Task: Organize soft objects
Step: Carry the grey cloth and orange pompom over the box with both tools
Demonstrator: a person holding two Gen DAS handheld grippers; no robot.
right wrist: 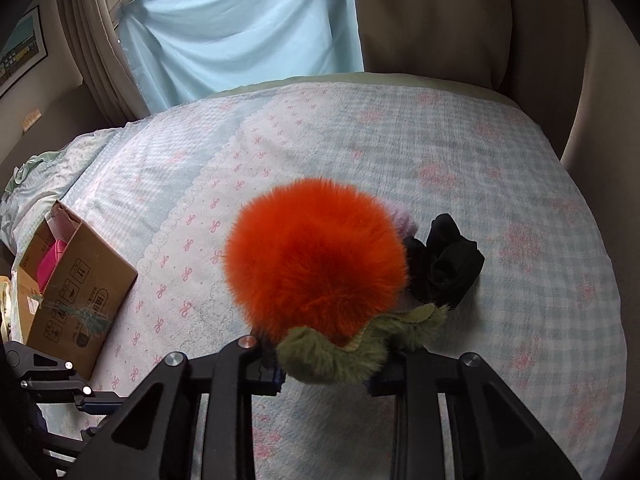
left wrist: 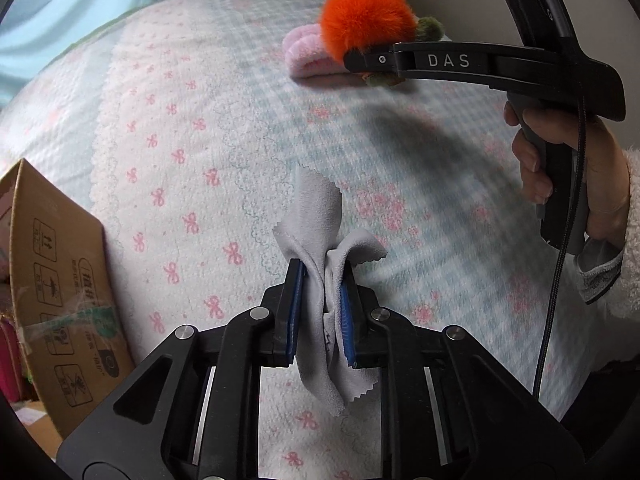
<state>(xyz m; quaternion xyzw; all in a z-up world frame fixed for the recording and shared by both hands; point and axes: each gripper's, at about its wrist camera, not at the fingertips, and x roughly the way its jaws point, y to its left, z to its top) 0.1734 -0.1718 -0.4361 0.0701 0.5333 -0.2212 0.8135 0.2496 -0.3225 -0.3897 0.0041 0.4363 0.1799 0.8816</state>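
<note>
My left tool (left wrist: 322, 296) was clamped on a thin grey microfibre cloth with pinked edges (left wrist: 320, 216), its blue-lined pads (left wrist: 347, 312) pressing the bunched middle so that one end stood up past the tips and the other hung below them, clear of the bed. My right tool (right wrist: 324, 372) had its jaws drawn in on the olive-green furry part (right wrist: 332, 356) of a fluffy orange pom-pom toy (right wrist: 316, 256); the round orange ball stuck out ahead of the tips and hid most of what lay behind it. In the left wrist view that same toy showed at the end of the right tool's black arm, lifted off the bed – and my right hand (left wrist: 568, 164), in a pale fleecy sleeve, gripped the handle.

The bed (right wrist: 500, 160) was covered with a quilted spread of pale blue check and pink bows. On it, behind the toy, lay a folded pink plush item (left wrist: 308, 58) and, just beside it, a crumpled black fabric piece (right wrist: 448, 260); whether those two touched I could not tell. At the bed's left edge stood an open brown cardboard box with printed handling symbols (right wrist: 80, 280), something bright pink showing inside it. A light blue sheet (right wrist: 240, 28) hung beyond the far end of the bed.
</note>
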